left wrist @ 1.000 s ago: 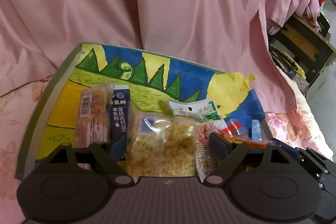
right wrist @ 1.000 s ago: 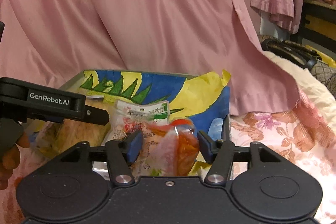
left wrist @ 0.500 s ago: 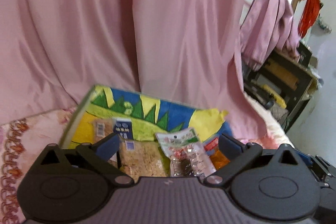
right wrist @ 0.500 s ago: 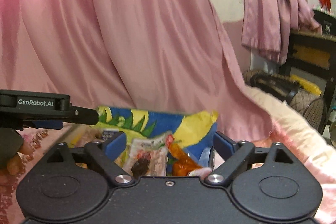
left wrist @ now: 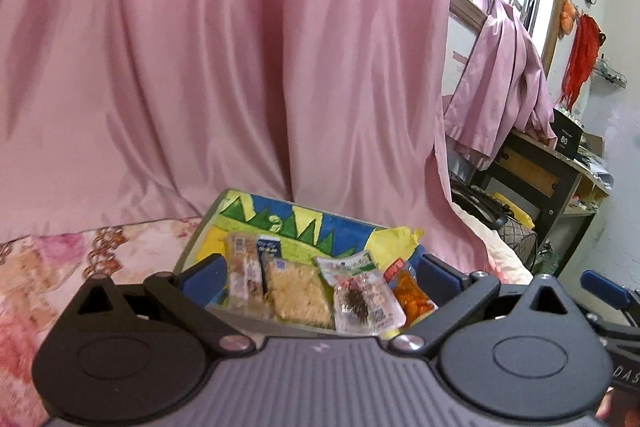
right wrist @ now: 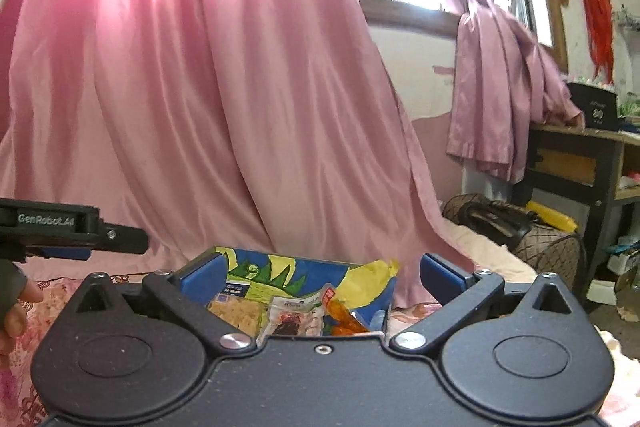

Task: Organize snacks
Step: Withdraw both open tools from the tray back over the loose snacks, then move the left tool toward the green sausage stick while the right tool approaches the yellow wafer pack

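A box with a painted inside sits on the bed, holding a row of snacks. From the left these are a brown bar, a dark blue carton, a clear bag of yellow crumbs, a white-green packet and an orange packet. My left gripper hangs open above and short of the box, holding nothing. My right gripper has its jaws opening wide, with nothing between them. Beyond it lie the box and the orange packet.
A pink curtain hangs right behind the box. Floral bedding spreads to the left. A dark desk and a black mesh bag stand at the right. A hand shows at the left edge of the right wrist view.
Both grippers have opened and drawn back and up from the box. The right one has let go of the orange packet, which now lies in the box.
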Available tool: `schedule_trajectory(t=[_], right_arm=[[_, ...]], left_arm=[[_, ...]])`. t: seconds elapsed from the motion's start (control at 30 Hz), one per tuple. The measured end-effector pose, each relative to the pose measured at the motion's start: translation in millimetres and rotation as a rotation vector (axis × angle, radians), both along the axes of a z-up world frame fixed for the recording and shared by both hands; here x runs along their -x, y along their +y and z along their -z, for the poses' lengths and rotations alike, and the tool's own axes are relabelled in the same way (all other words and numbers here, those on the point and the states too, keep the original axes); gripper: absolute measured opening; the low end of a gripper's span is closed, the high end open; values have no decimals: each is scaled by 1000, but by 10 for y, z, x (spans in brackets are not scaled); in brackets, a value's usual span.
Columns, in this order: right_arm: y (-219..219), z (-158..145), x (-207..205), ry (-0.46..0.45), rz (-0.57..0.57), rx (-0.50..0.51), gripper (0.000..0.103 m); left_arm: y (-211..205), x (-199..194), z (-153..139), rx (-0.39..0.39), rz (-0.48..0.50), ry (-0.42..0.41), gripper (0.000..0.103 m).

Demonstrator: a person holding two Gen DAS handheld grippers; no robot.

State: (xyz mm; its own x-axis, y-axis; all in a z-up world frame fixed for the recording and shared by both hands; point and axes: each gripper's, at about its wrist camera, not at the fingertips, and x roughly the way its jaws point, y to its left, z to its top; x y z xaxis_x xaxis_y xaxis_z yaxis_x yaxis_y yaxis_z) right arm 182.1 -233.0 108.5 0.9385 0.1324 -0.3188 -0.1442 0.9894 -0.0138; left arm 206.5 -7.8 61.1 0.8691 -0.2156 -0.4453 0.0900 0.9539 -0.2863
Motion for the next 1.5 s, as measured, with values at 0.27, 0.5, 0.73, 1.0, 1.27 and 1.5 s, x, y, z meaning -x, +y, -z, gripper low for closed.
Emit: schedule_trajectory(t=[0.27, 0.5, 0.73, 1.0, 1.27, 1.5], right_arm=[[-66, 30, 491, -7, 16, -5, 102], [-76, 183, 788, 40, 34, -6, 102], [-75, 372, 969, 107, 44, -9, 102], [-42, 539, 1085, 168, 25, 9, 102], [-17, 655, 1134, 218, 11, 14, 102], [-4, 774, 1118, 278, 8, 19, 102]], left_arm=[[96, 492, 107, -29, -14, 15, 103], [116, 779, 248, -62, -2, 44, 103], [103, 952, 477, -80, 12, 118, 103], [80, 1084, 696, -96, 35, 197, 103], [0, 1166, 873, -129, 86, 266, 103], [-43, 1187, 978, -144, 107, 316, 103]])
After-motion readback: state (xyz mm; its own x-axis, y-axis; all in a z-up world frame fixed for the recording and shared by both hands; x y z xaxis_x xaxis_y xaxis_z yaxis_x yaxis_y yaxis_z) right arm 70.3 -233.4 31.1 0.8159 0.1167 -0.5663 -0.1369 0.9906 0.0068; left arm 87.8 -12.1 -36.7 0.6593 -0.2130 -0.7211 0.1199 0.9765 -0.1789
